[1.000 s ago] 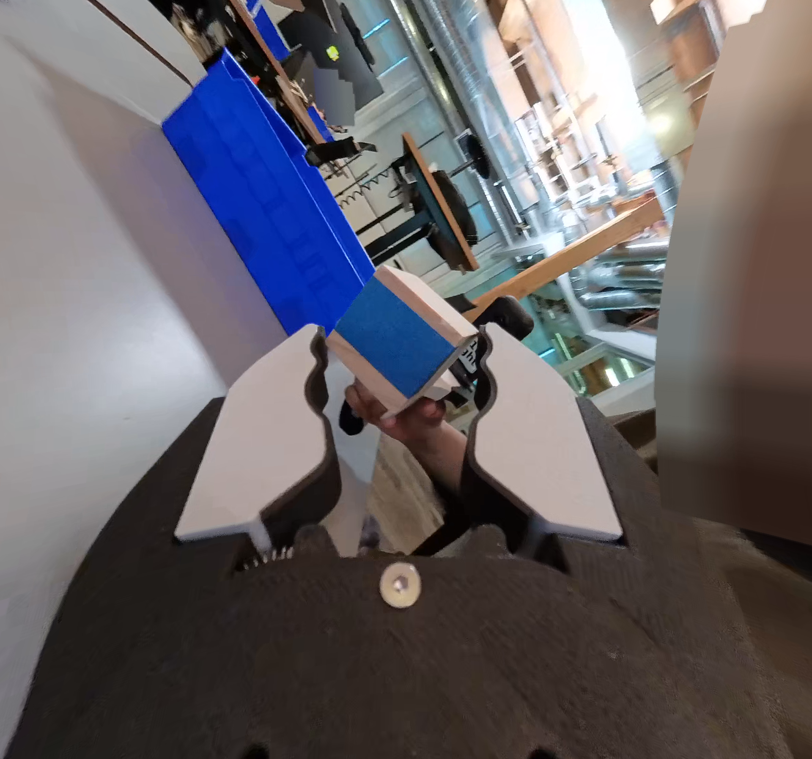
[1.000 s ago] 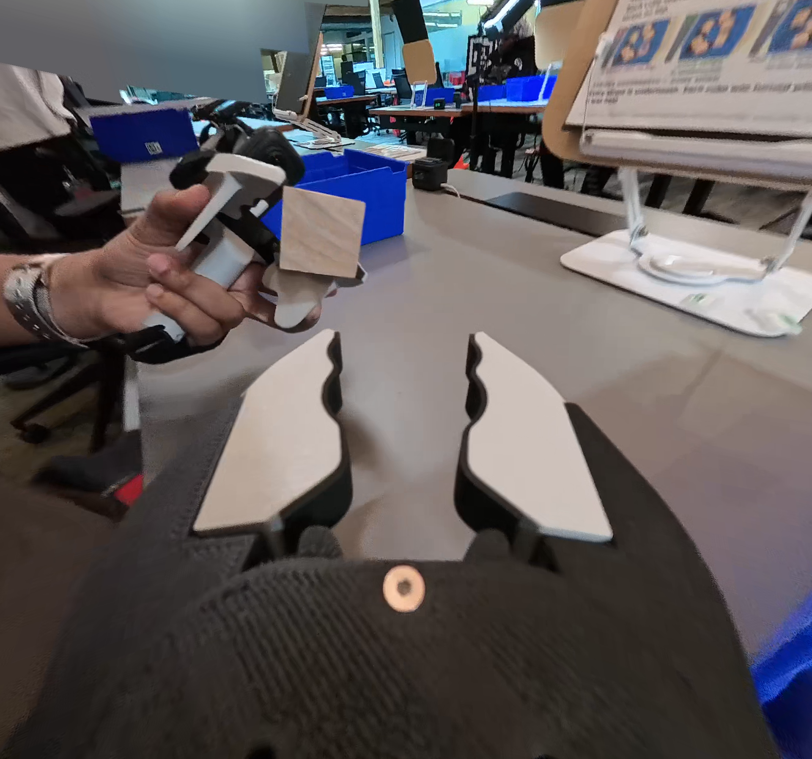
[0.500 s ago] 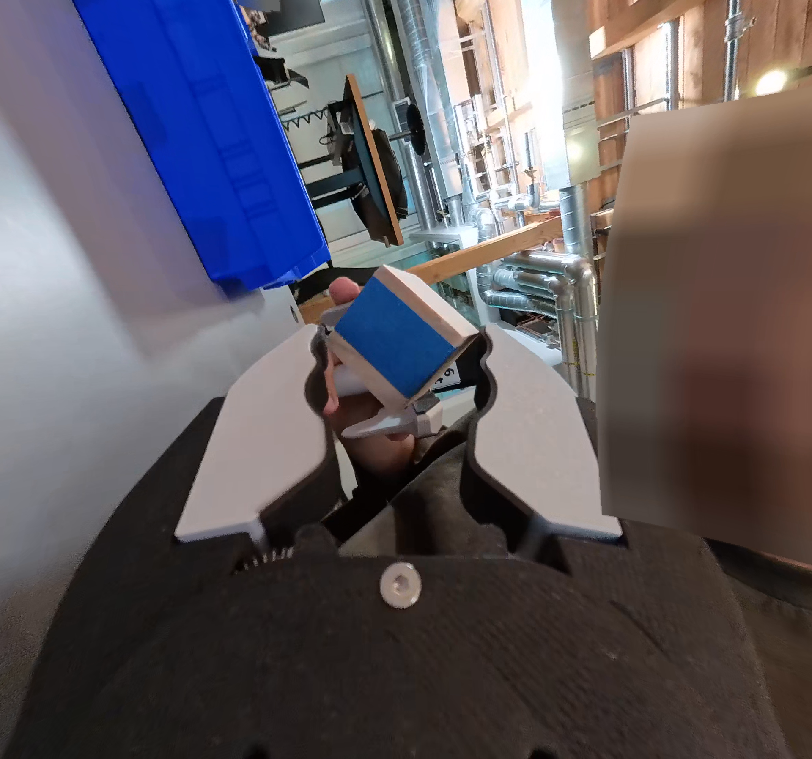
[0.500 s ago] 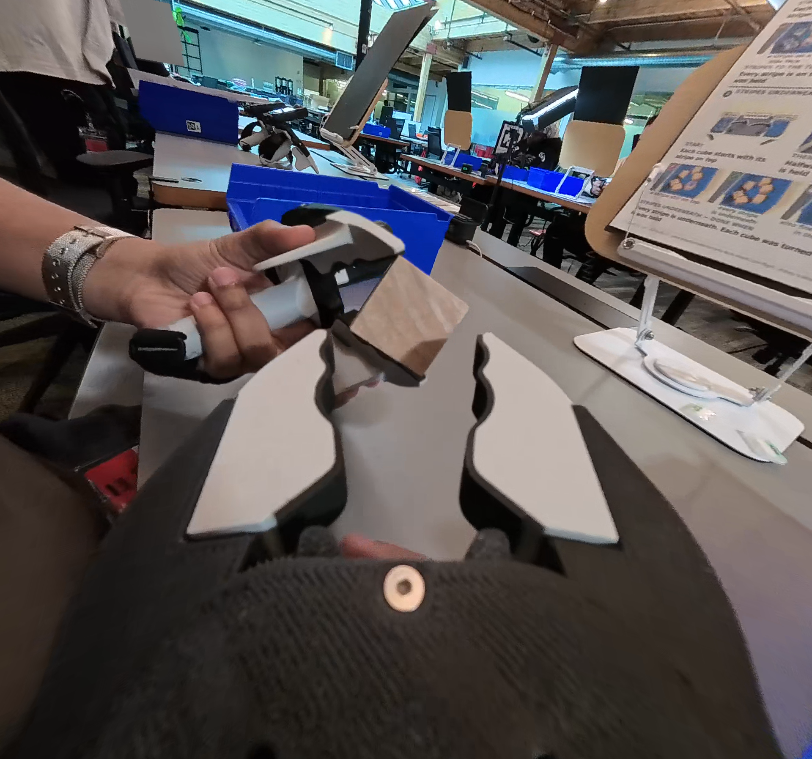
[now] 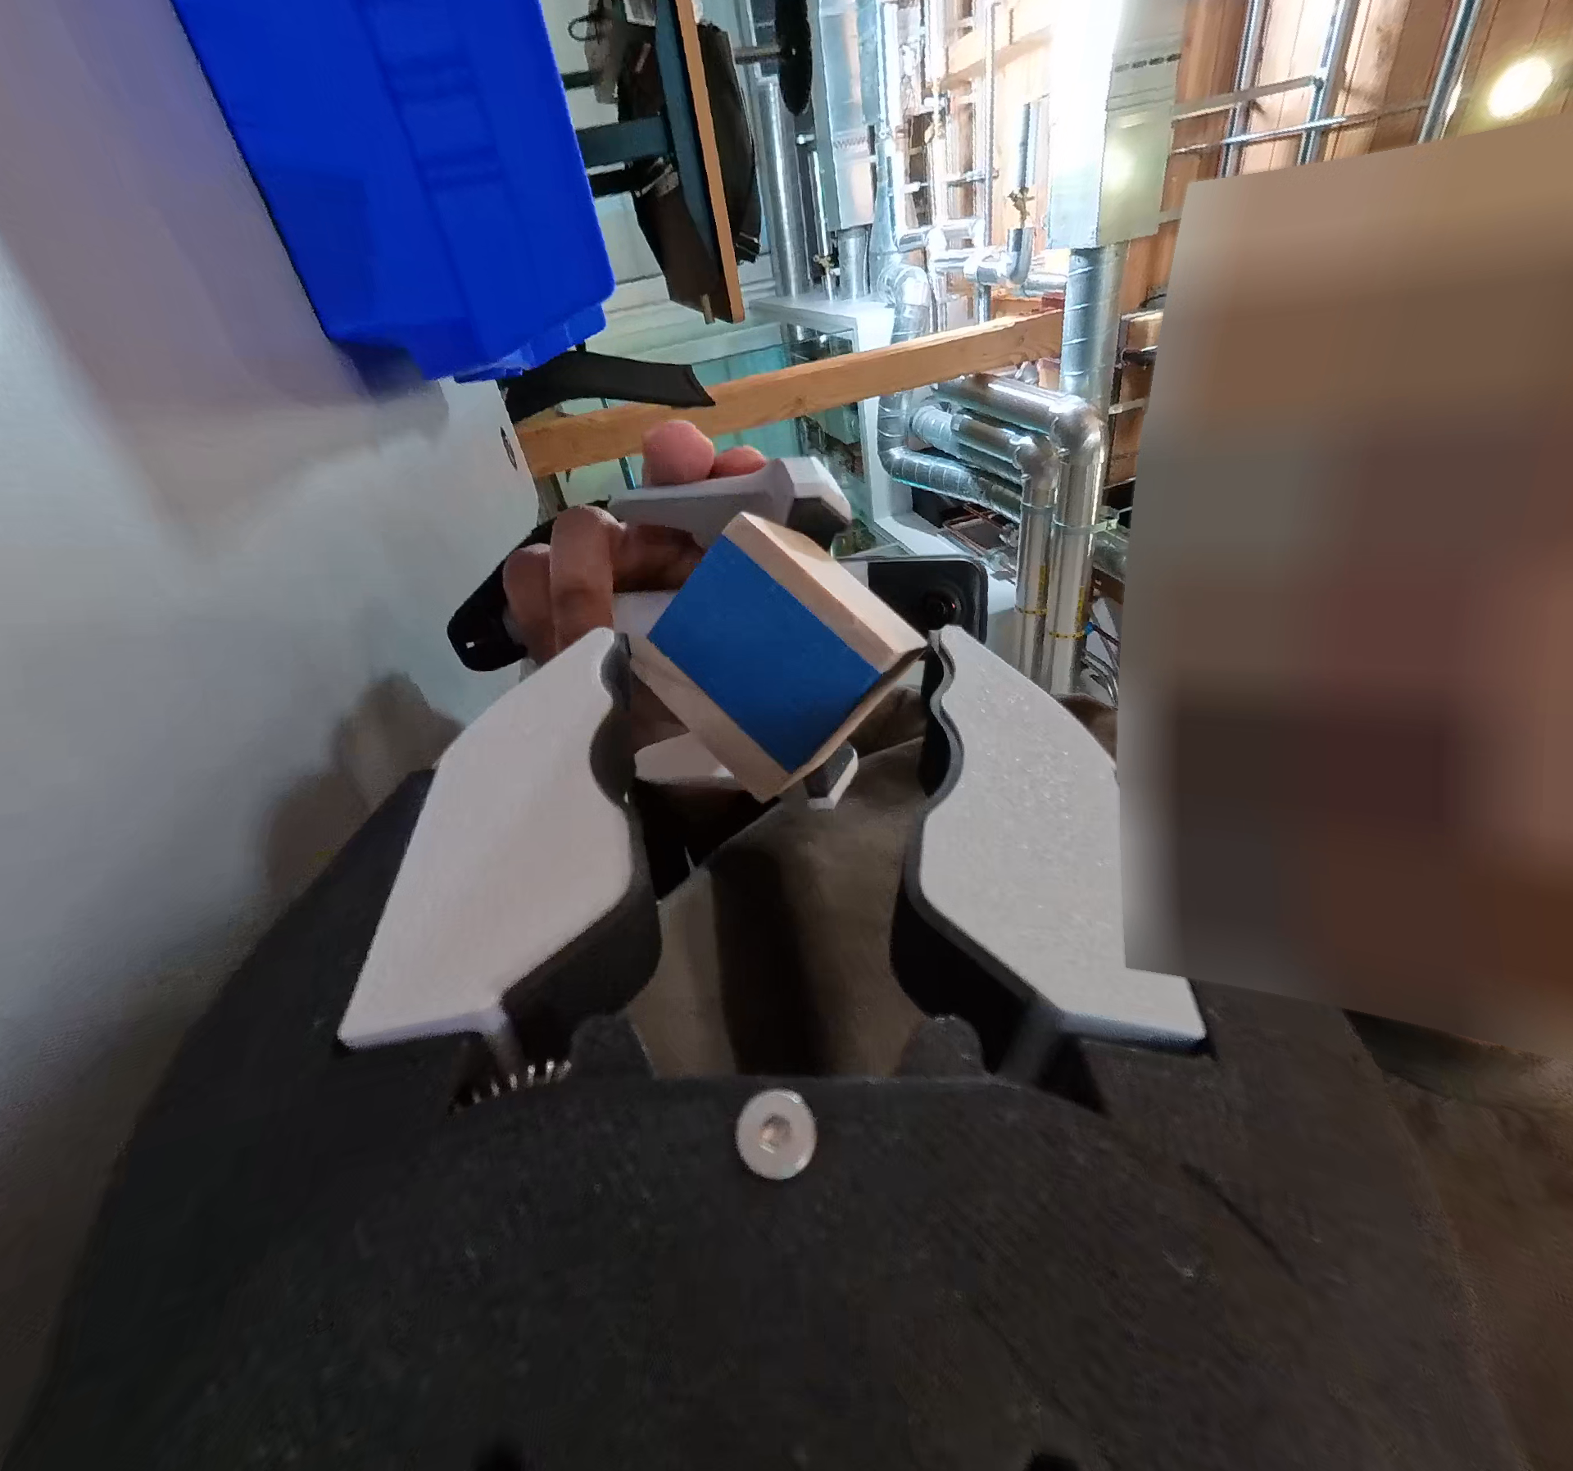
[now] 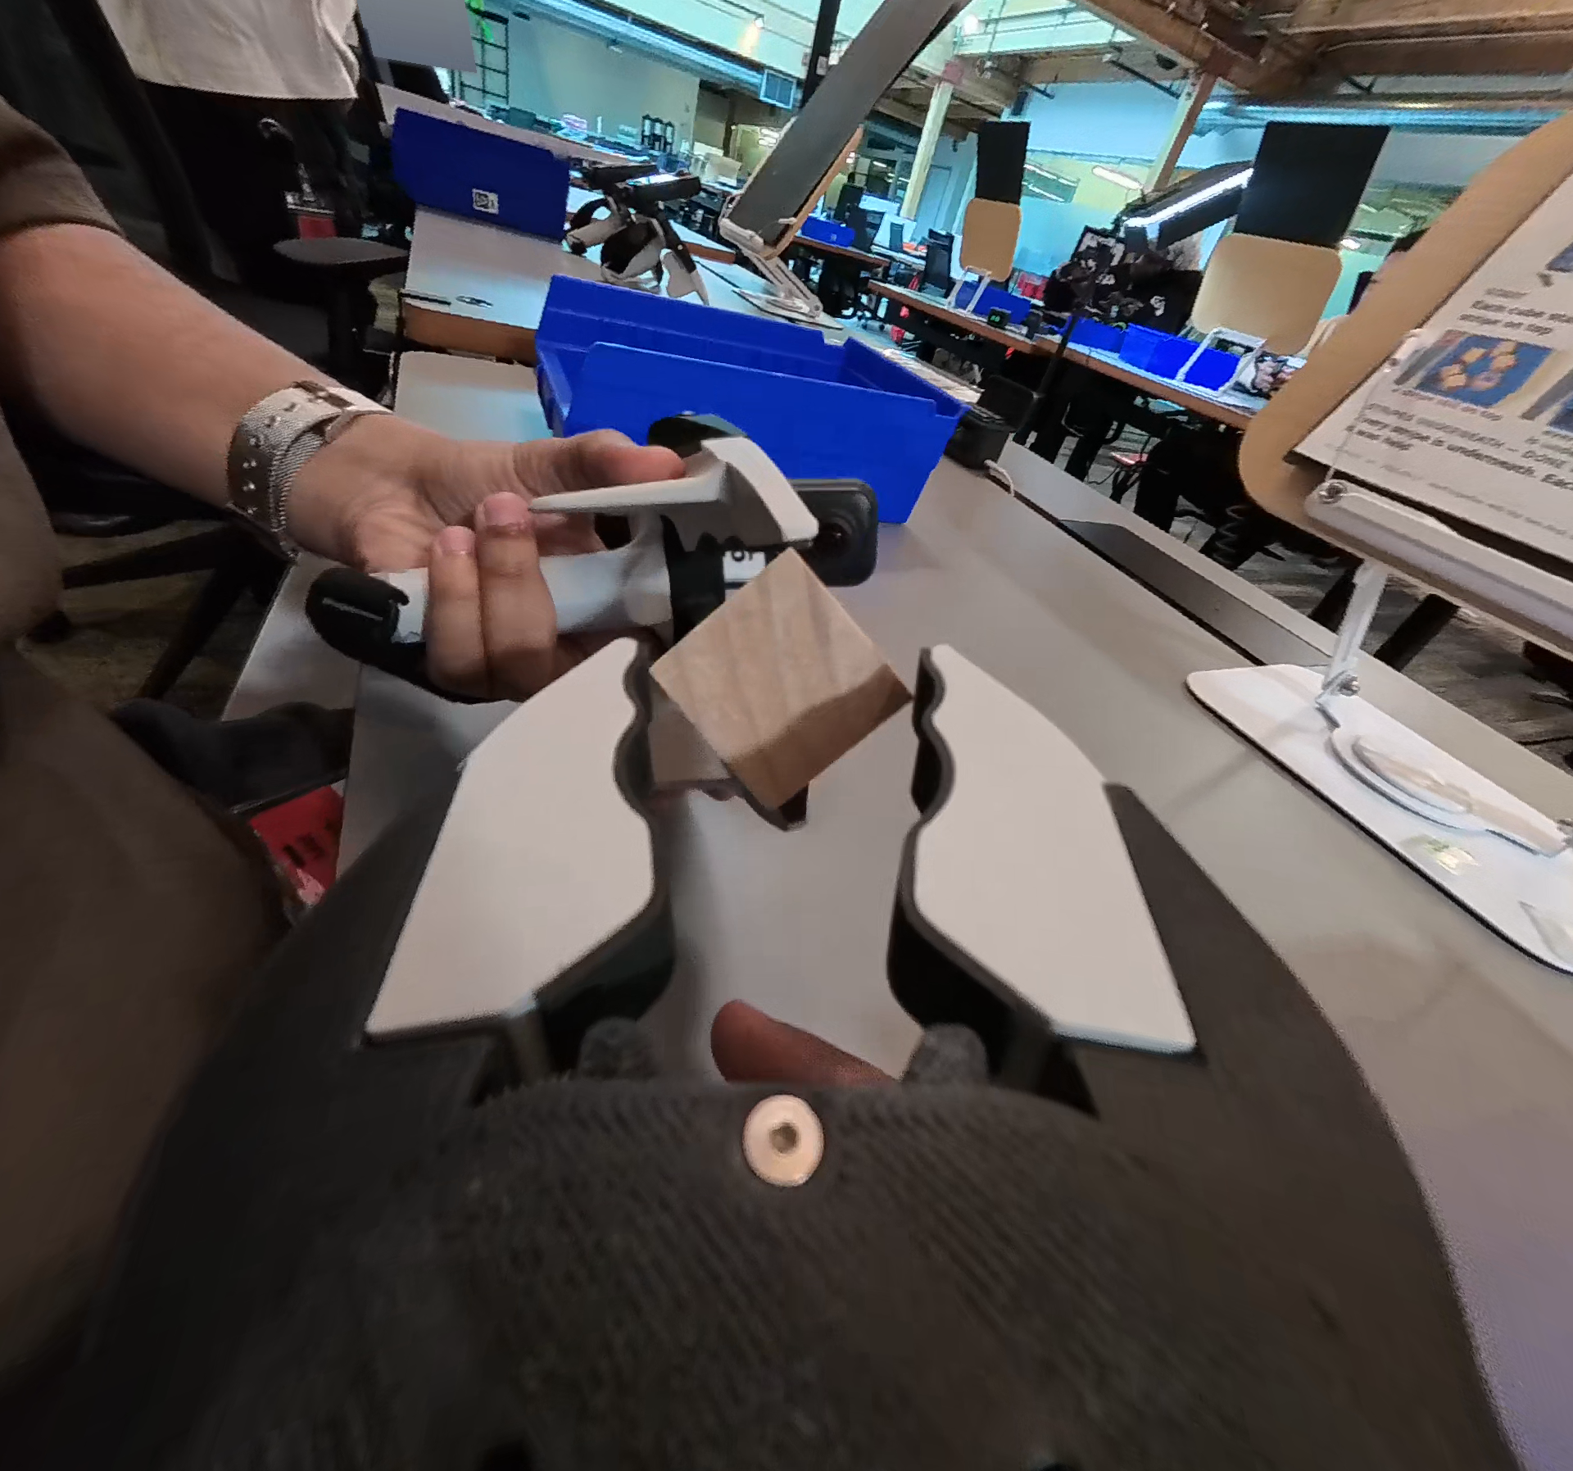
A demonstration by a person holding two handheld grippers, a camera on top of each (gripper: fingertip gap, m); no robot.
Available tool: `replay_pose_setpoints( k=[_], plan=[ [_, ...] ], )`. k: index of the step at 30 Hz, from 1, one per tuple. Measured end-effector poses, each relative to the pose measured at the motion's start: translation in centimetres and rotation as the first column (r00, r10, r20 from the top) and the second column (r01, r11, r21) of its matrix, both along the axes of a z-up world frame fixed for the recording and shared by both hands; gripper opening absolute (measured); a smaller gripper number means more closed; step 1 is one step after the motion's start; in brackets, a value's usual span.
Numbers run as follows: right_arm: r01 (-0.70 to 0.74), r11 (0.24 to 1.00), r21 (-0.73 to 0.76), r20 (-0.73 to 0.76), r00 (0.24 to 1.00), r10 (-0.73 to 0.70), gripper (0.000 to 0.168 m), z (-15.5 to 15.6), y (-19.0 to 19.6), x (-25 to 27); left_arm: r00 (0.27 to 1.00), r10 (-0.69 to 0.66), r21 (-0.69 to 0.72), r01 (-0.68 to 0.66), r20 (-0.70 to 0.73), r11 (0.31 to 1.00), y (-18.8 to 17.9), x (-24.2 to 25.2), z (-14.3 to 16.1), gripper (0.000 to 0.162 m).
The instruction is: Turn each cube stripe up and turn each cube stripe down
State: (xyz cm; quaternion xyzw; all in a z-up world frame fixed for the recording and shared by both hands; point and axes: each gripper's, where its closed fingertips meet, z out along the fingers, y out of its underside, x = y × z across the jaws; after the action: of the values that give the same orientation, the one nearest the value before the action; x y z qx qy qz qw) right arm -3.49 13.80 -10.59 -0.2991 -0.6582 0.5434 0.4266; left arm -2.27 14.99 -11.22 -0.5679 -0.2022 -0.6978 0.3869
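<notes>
Left tool: my left gripper [image 5: 779, 655] is pinching the cube [image 5: 838, 600] at its tips, lifted clear of the table [image 6: 1064, 664]

Right tool: my right gripper [image 6: 776, 664] is spread, its fingers flanking the same cube; whether they touch it I cannot tell

Cube: in mid-air between the two tools, tilted corner-on to both cameras; its blue stripe [image 5: 762, 677] faces back toward my left tool

Step in hand: I judge this a handover or a mid-air turn; the stripe points neither up nor down yet

Done so far: I cannot say; no other cube shows in either view, so no count of turned ones is possible

Left to do: this cube must go back on the table with its stripe the right way; any others lie out of view

Only the left view shows: the striped face; the right tool's fingers above and below the cube

Only the right view shows: plain wood faces; my left hand [image 6: 443, 511] on the handle; the blue bin [image 6: 749, 408] behind; the instruction board [image 6: 1404, 493] on its stand, to the right
</notes>
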Motion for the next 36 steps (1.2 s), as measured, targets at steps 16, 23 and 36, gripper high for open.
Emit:
replay_pose_setpoints(
  k=[16,23,36],
  plan=[
    [-0.002,0.995,-0.102,0.044,0.999,0.006,0.059,1.0,0.8,-0.1,0.999,-0.031,0.028,0.03,0.019,0.999,-0.5,0.1,0.5,0.069],
    [0.179,0.948,-0.261,0.002,0.983,-0.185,0.059,5.4,6.0,-0.2,0.999,0.013,0.085,-0.016,0.034,0.996,-0.4,-0.8,1.5,0.071],
    [0.706,0.685,-0.18,0.201,0.708,-0.677,0.059,8.1,30.6,-0.7,0.999,-0.037,0.083,0.039,-0.027,0.996,-0.9,0.8,1.3,0.07]
  ],
)
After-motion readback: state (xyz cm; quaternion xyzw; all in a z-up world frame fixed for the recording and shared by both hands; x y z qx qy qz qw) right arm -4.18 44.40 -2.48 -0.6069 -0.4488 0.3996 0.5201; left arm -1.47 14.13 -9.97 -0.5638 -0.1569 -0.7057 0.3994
